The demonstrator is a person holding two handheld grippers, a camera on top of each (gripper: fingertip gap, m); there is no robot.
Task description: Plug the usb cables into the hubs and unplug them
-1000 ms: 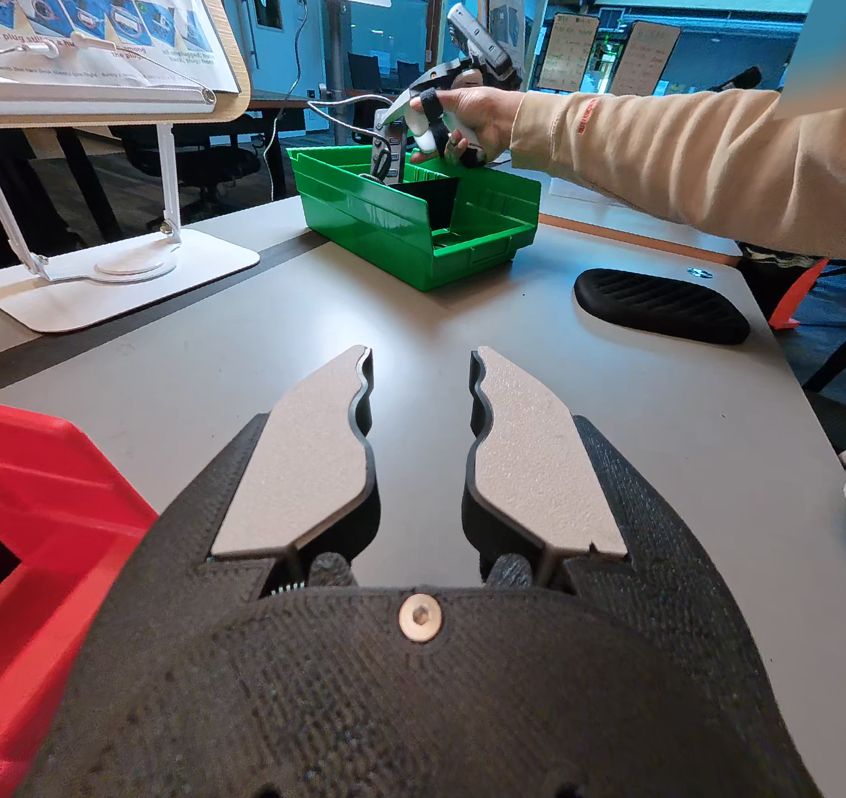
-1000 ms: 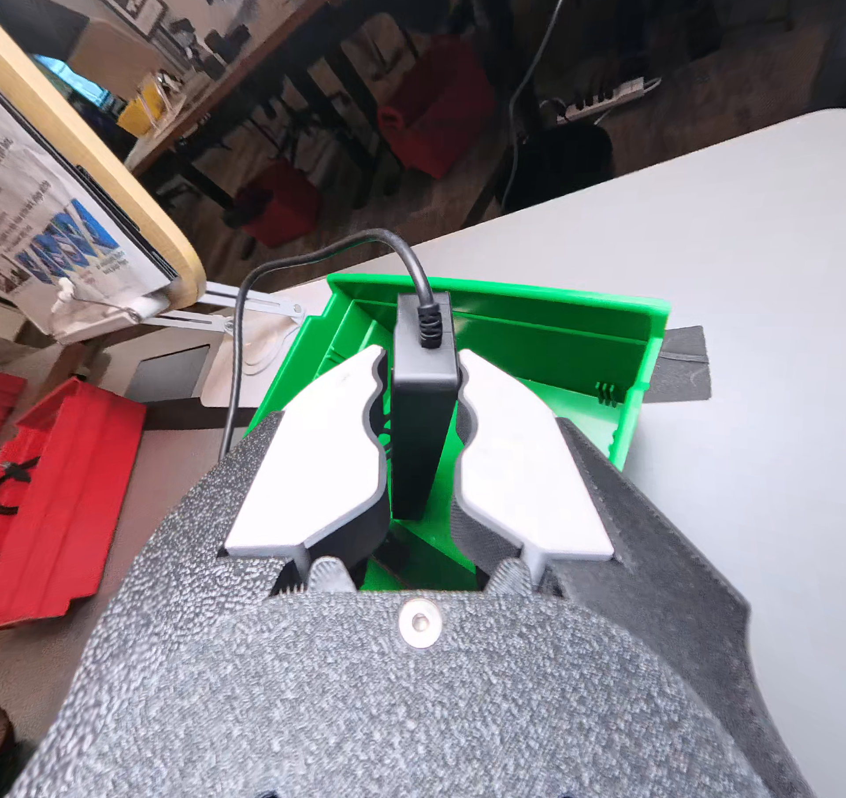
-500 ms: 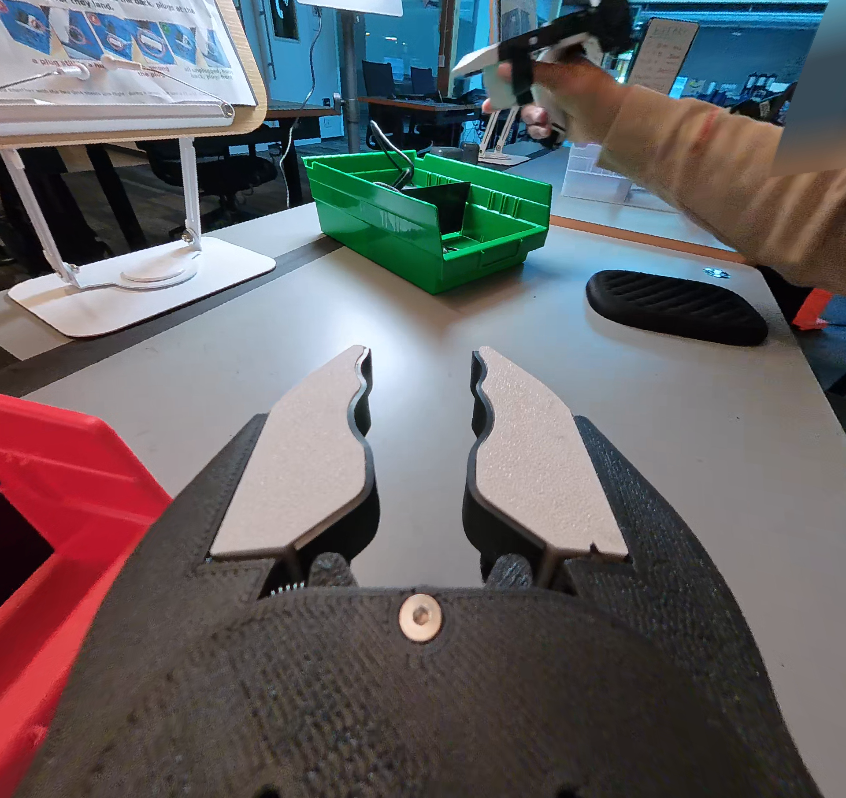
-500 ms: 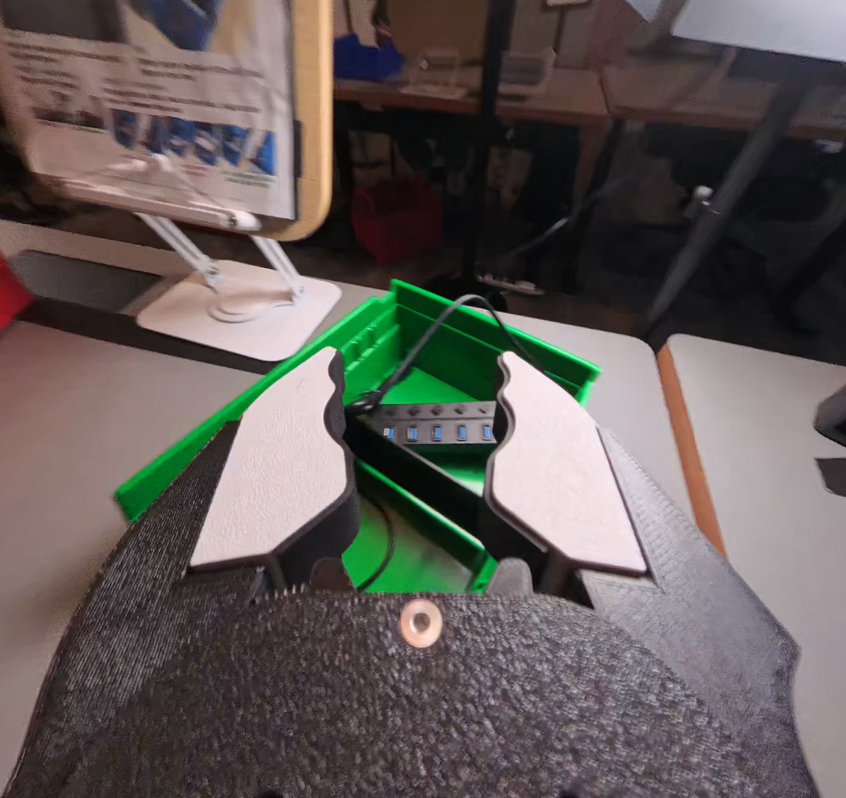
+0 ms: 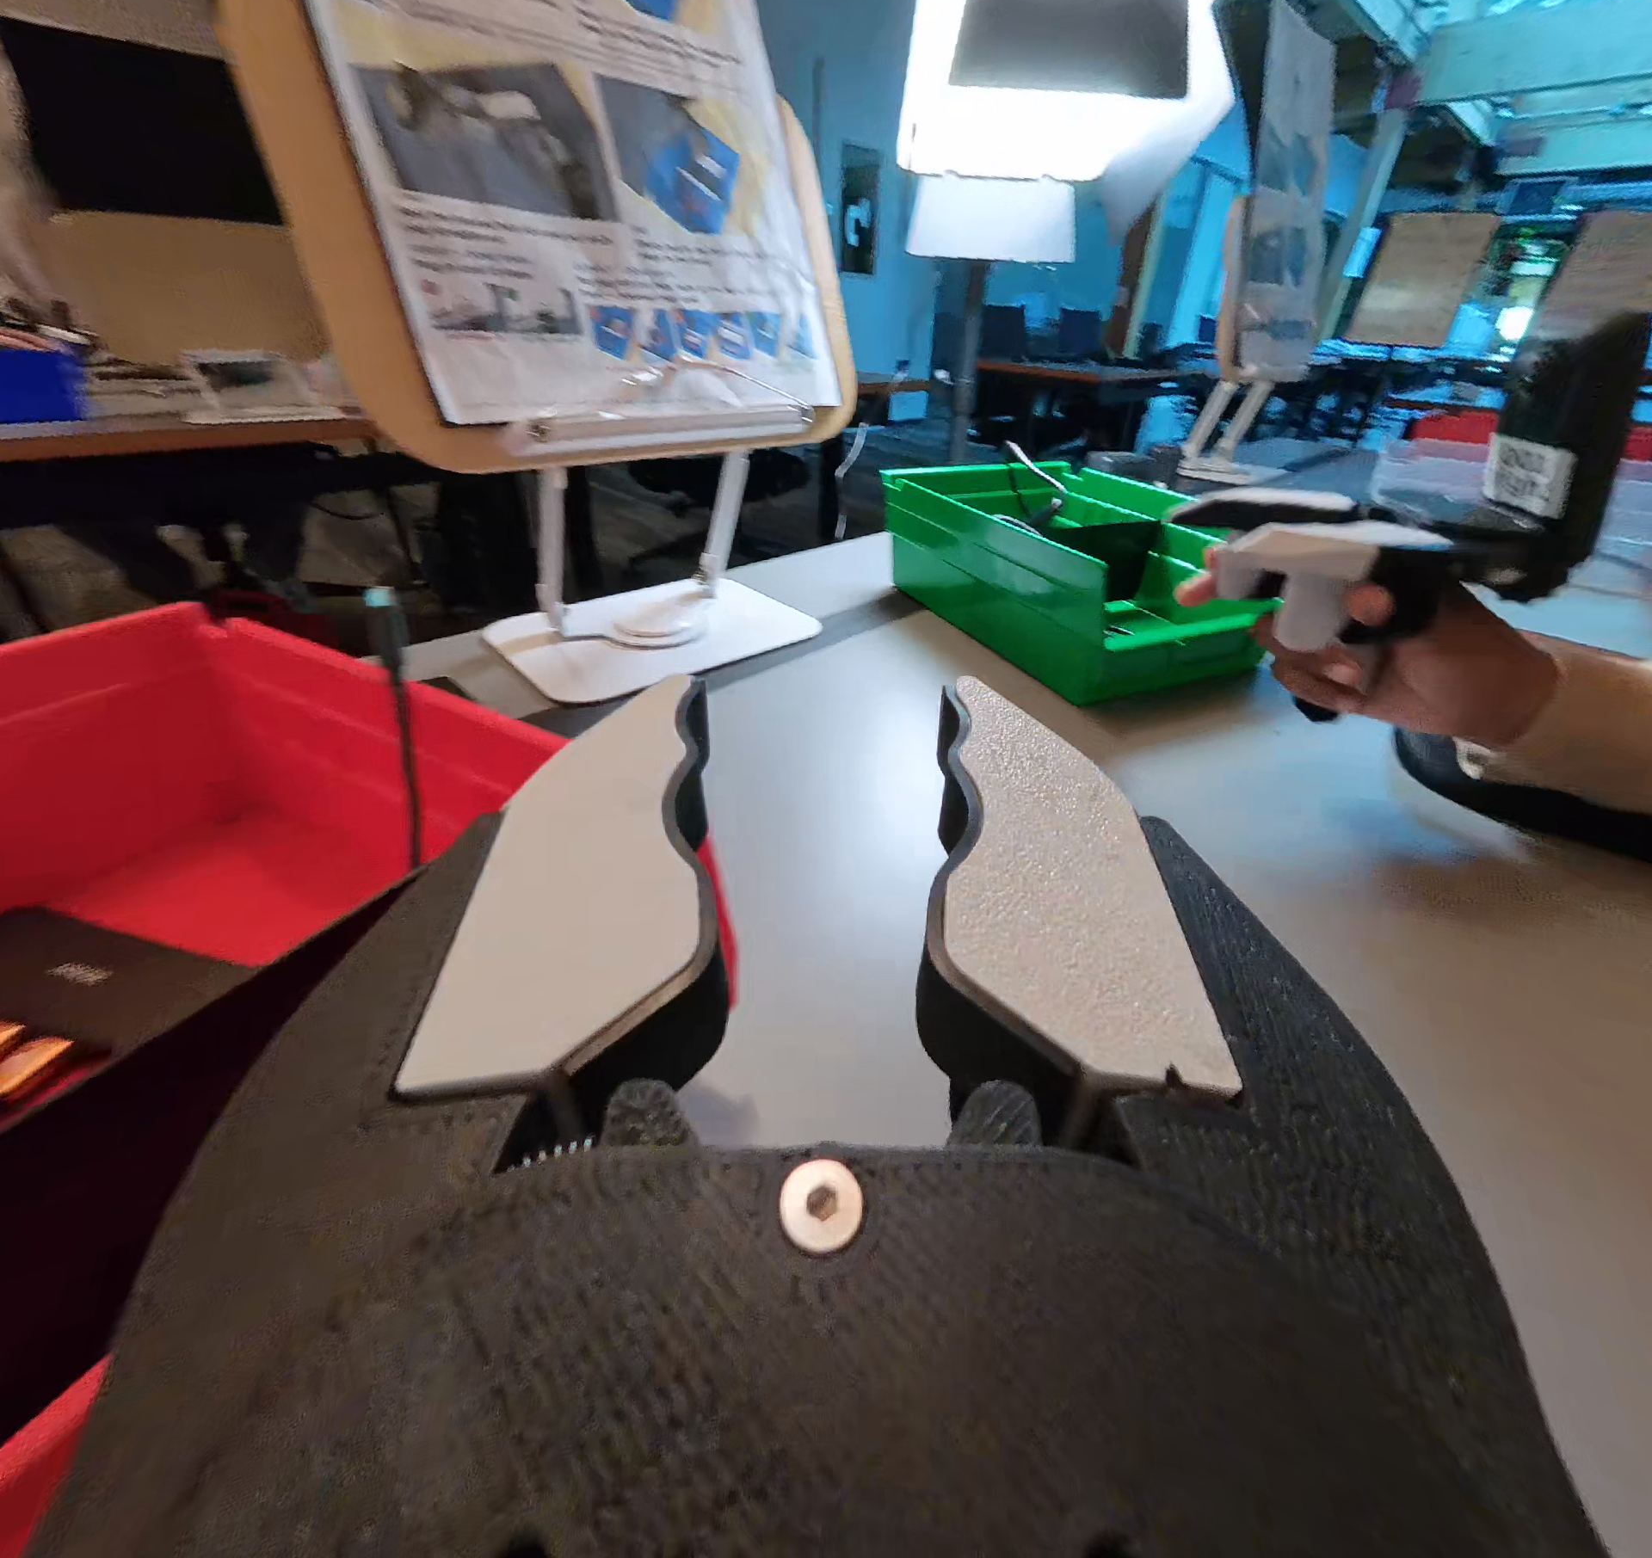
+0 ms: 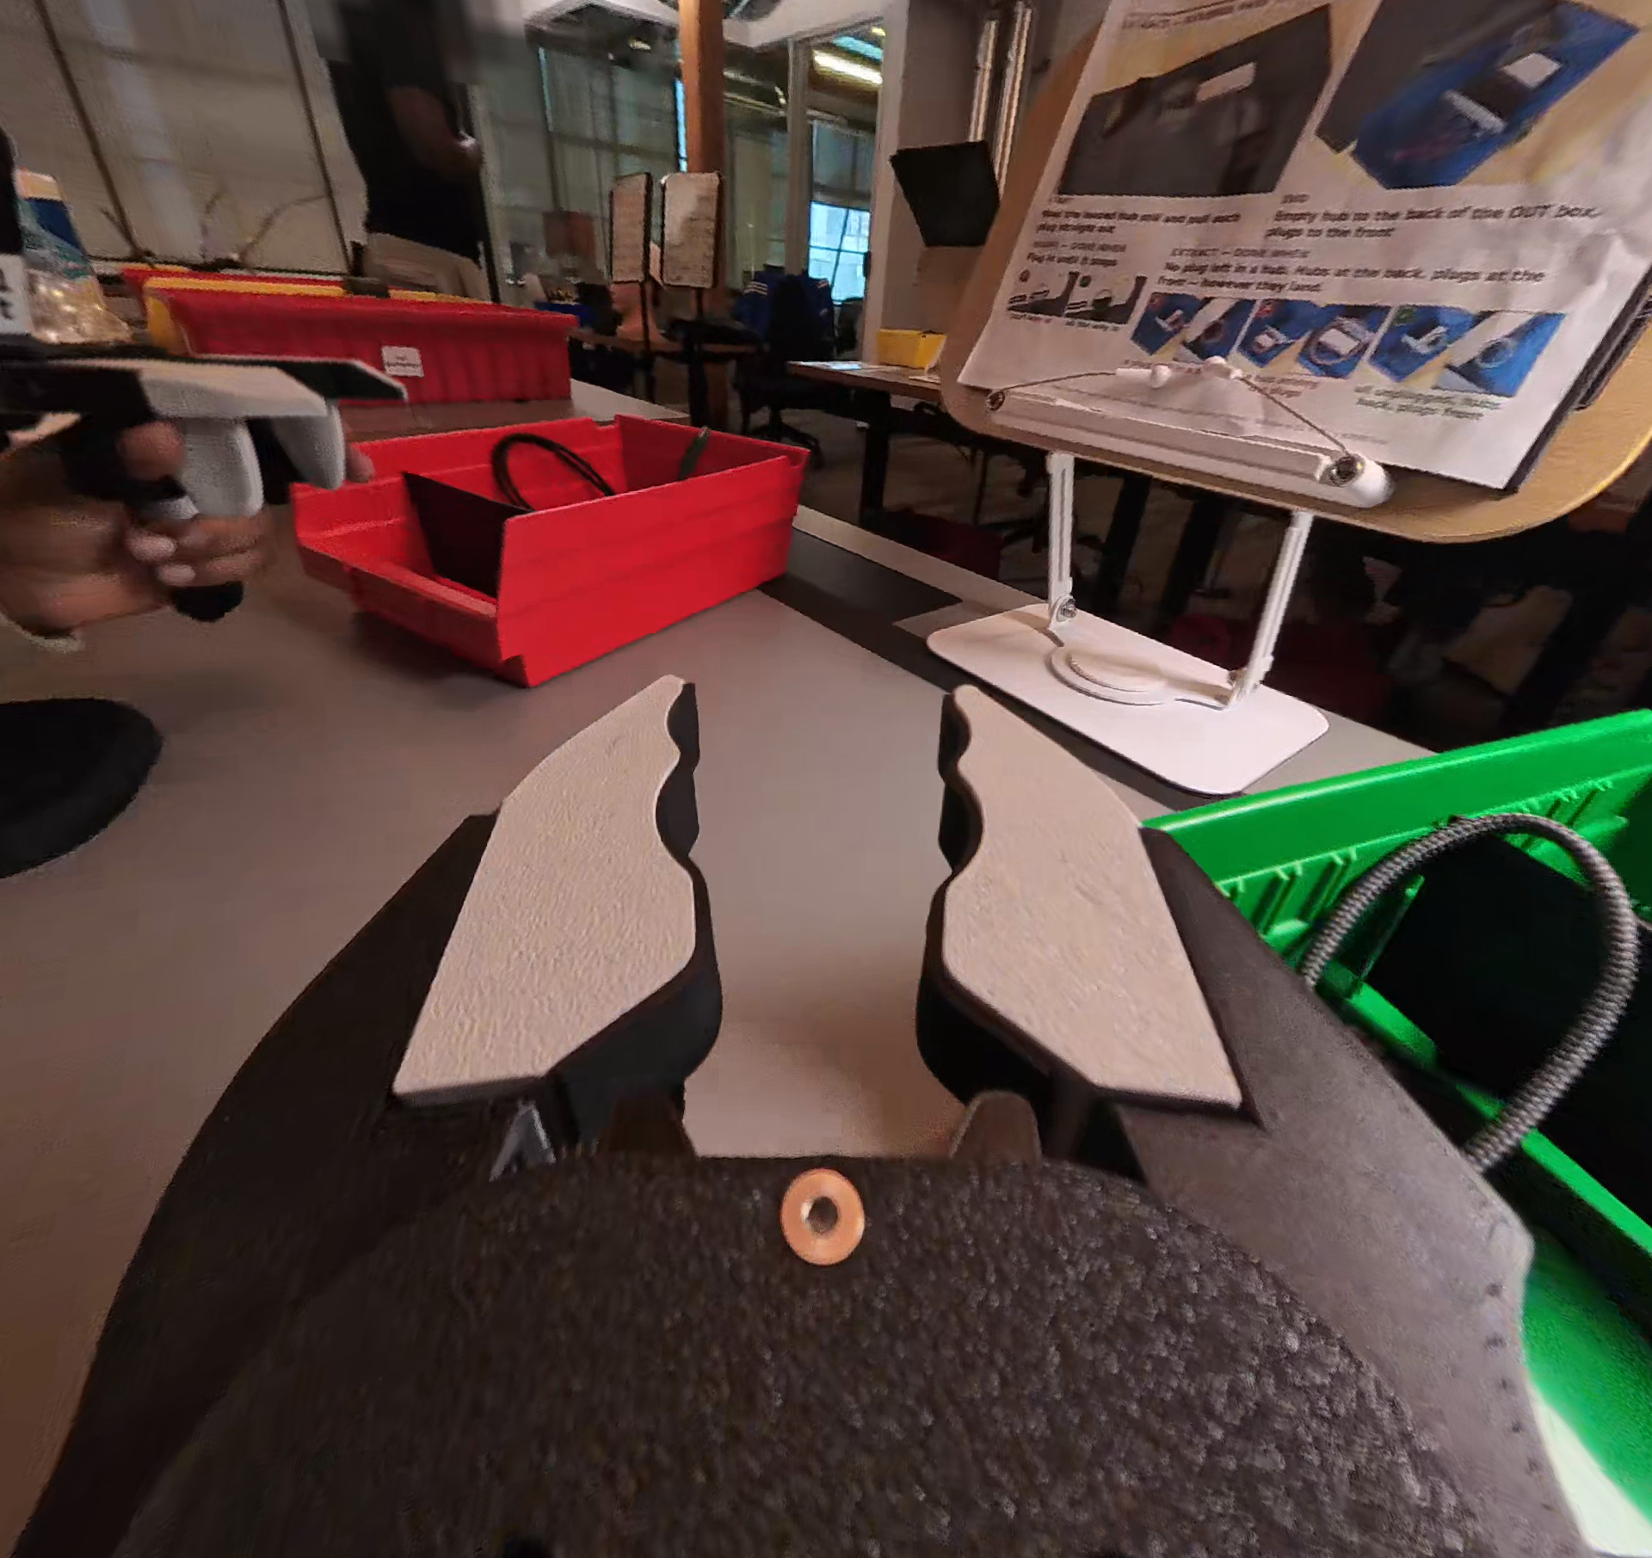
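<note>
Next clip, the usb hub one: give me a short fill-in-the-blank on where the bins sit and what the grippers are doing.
1. Both the left gripper and the right gripper hold ____.
2. The bin beside the left gripper is coloured ____.
3. A braided cable loops out of the ____ bin.
4. The document stand rests on the table between the red bin and the ____ bin.

Missing words: nothing; red; green; green

The room was a large open workshop with blue-tinted walls (image 5: 894,174) and exposed ceiling beams (image 5: 1520,58). A bright lamp panel (image 5: 1064,49) glared overhead on a pole. Farther desks (image 5: 1073,371) and dark chairs stood behind the grey table (image 5: 1251,934). A wooden pillar (image 6: 697,40) rose before tall windows (image 6: 617,139).
</note>
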